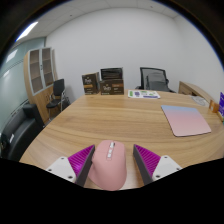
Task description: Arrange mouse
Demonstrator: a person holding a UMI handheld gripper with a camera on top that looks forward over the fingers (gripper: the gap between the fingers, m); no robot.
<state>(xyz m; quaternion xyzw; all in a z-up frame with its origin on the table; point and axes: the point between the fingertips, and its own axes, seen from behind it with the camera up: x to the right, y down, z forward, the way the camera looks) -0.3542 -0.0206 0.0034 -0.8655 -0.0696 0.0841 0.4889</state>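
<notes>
At the bottom centre of the frame, a pale pink, rounded plastic mouse [107,166] is seen on the light wooden desk [120,125] between the spread magenta-padded fingers of the hand-held gripper [112,163], its long axis pointing straight ahead along them, with gaps apparently left on both sides.

A pale pink mouse [106,165] lies flat on the wooden counter [120,125] at its near edge, long axis pointing away toward the far side. A seam runs down its top (the split between the buttons). It sits between the jaws, a gap at either side.
</notes>
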